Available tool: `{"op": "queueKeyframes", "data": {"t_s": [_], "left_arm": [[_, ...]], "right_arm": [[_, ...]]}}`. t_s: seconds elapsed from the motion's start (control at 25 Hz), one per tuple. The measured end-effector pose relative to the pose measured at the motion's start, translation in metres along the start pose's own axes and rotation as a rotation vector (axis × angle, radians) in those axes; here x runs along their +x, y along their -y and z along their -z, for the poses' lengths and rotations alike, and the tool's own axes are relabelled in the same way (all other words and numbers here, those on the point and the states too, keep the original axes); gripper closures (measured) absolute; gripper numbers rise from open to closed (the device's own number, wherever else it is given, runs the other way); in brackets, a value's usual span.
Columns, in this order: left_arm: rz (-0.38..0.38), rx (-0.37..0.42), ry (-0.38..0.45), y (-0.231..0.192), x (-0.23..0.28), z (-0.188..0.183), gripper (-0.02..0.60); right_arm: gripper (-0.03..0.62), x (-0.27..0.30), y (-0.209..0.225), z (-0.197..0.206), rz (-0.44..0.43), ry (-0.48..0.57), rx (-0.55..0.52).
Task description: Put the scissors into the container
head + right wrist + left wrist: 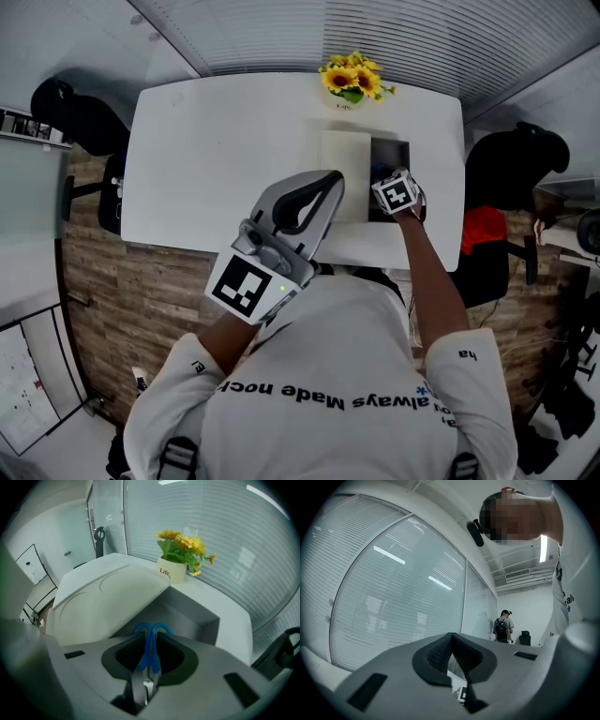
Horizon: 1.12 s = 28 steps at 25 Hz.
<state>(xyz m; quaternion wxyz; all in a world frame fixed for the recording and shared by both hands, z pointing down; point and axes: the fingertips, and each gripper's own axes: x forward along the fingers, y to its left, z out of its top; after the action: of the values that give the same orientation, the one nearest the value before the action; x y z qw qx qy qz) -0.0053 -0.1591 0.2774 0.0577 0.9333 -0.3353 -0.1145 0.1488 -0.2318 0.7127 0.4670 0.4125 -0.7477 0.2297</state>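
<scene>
Hovering over the near edge of the white table (206, 141), the left gripper (451, 637) has its jaws pressed together with nothing between them. Toward the table's right edge, the right gripper (150, 641) is clamped on the scissors (149, 654), whose blue handle loops point into the open grey container (190, 616) beside its pale lid (345, 173). A pot of yellow flowers (352, 80) stands at the far edge.

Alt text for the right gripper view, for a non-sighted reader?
The right gripper is shut on blue-handled metal scissors, held above an open grey container on a white table. A white pot of yellow flowers stands behind it.
</scene>
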Motion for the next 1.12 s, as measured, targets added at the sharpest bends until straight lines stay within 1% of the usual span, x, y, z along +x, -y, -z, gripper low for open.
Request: {"op": "queueKeyframes", "data": {"t_s": [0.2,0.36,0.48,0.68,1.0,1.12], "left_arm": [[-0.002,0.001,-0.004,-0.001,0.000,0.000,0.561],[-0.001,0.002,-0.002,0.000,-0.001,0.000,0.561],[-0.001,0.001,-0.001,-0.001,-0.001,0.000,0.561],[-0.002,0.003,0.004,0.000,0.000,-0.002,0.561],[-0.015,0.004,-0.002,-0.004,-0.004,-0.001,0.561],[-0.015,0.005,-0.003,-0.003,-0.005,-0.001,0.561]], "right_arm": [[0.507,0.002,-0.001,0.000,-0.010,-0.025,-0.010],[0.507,0.010,0.000,-0.001,-0.006,-0.027,-0.041],[0.507,0.011,-0.002,0.001,-0.007,-0.056,-0.051],[0.506,0.012,-0.009,0.005,-0.042,-0.097,-0.031],[0.505,0.015,-0.010,0.005,-0.054,-0.101,-0.028],[0.505,0.016,-0.013,0.005,-0.072,-0.107,-0.022]]}}
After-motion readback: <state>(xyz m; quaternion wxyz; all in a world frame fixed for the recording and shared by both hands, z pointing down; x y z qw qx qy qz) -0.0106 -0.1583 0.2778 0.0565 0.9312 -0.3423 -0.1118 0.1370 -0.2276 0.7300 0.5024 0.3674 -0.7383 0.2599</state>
